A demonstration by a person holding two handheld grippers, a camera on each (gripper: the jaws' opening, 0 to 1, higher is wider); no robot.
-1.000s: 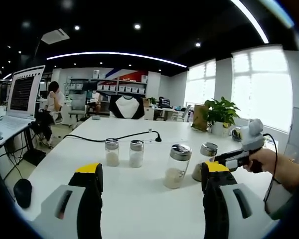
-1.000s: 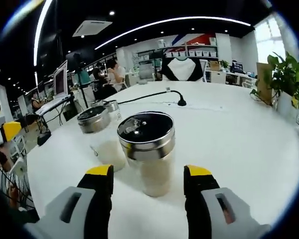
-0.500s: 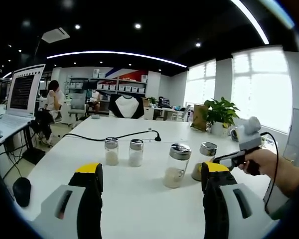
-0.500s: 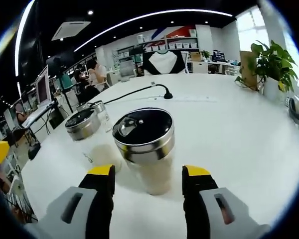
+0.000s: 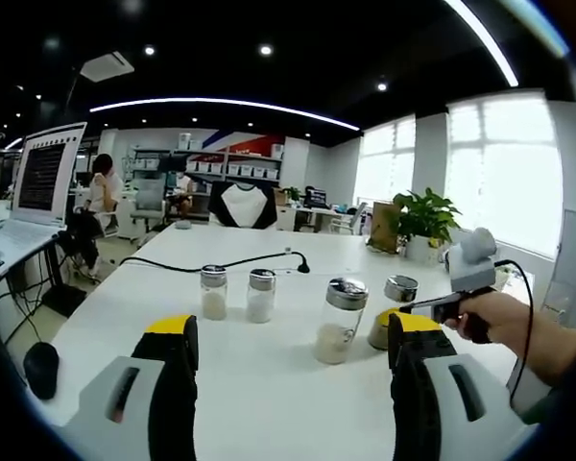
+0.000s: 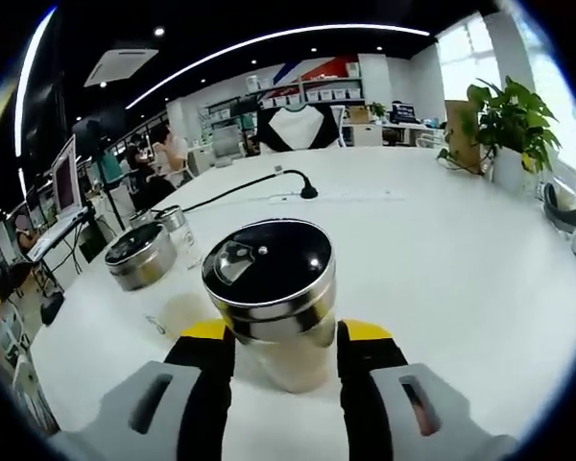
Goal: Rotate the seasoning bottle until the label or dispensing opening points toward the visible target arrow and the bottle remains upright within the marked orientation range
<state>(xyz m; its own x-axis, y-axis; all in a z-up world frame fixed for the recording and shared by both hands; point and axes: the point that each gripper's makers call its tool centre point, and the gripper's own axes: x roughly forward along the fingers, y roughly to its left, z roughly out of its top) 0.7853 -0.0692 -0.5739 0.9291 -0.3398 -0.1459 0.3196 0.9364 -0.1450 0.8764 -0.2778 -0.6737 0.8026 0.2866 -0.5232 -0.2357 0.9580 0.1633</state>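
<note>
A glass seasoning bottle with a steel lid and pale powder stands upright on the white table. My right gripper is shut on it, its yellow tips pressed to both sides of the glass. In the left gripper view the same bottle stands at the right, with a hand holding the right gripper against it. My left gripper hovers open over the table's near side, nothing between its jaws. A taller bottle stands just ahead of it.
Two small shakers stand left of centre. A black cable crosses the table behind them. A laptop and a mouse lie at the left, a potted plant at the far right. A person sits beyond.
The right gripper's jaws have come together from wide apart onto the bottle's sides, and its camera has moved closer. The left gripper has stayed put and open.
</note>
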